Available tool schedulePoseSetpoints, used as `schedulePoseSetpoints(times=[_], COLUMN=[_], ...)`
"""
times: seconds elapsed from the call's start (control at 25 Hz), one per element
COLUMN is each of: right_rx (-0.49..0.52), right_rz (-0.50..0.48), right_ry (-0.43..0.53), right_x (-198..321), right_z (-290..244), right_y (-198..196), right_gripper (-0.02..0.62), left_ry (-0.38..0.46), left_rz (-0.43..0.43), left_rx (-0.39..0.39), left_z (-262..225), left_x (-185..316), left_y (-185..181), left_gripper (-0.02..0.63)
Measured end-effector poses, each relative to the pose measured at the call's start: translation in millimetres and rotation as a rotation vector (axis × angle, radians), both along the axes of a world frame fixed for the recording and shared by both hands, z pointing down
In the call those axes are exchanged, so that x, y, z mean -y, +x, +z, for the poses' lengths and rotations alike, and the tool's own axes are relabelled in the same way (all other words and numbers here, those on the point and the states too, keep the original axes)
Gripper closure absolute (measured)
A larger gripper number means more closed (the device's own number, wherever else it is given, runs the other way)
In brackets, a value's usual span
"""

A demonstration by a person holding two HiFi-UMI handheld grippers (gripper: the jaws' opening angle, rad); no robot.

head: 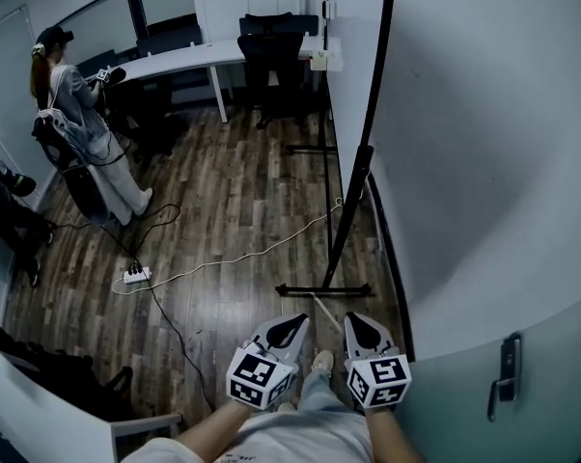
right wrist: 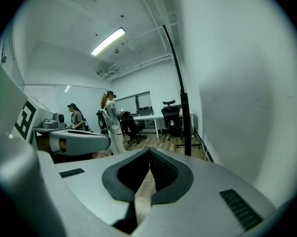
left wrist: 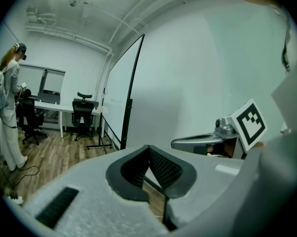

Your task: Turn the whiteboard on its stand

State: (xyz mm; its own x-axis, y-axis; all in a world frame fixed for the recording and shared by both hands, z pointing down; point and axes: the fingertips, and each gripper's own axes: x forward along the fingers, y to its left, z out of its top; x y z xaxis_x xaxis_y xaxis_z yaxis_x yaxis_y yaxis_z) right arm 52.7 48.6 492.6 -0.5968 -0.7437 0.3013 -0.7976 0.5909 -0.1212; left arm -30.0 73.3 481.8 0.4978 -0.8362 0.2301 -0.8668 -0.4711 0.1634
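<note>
The whiteboard stands edge-on close to the right wall, its black frame post running down to a black floor foot. In the left gripper view the whiteboard is ahead and a little left. In the right gripper view its post rises just right of centre. My left gripper and right gripper hang side by side low in the head view, short of the foot and touching nothing. Both are shut and empty, with the fingertips met in the left gripper and the right gripper.
A person stands at the far left near a dark chair. A power strip with black and white cables lies on the wood floor. A white desk and office chair stand at the back. A door handle is at my right.
</note>
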Motion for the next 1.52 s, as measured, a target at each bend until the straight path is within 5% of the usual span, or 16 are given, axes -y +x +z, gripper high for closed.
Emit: schedulePoseSetpoints(times=[0.68, 1.0, 1.52], right_rx=[0.003, -0.003, -0.001], right_rz=[-0.04, -0.07, 0.002], right_ry=[0.059, 0.092, 0.084], right_x=[175, 225, 266], right_z=[-30, -37, -40], right_y=[15, 11, 4], right_gripper=[0.588, 0.588, 0.584], left_ry=[0.043, 0.035, 0.021], left_rz=[-0.071, -0.102, -0.039], left_rx=[0.011, 0.008, 0.027], left_z=[-26, -20, -24], left_x=[157, 198, 239], left_y=[12, 14, 0], left_gripper=[0.595, 0.595, 0.595])
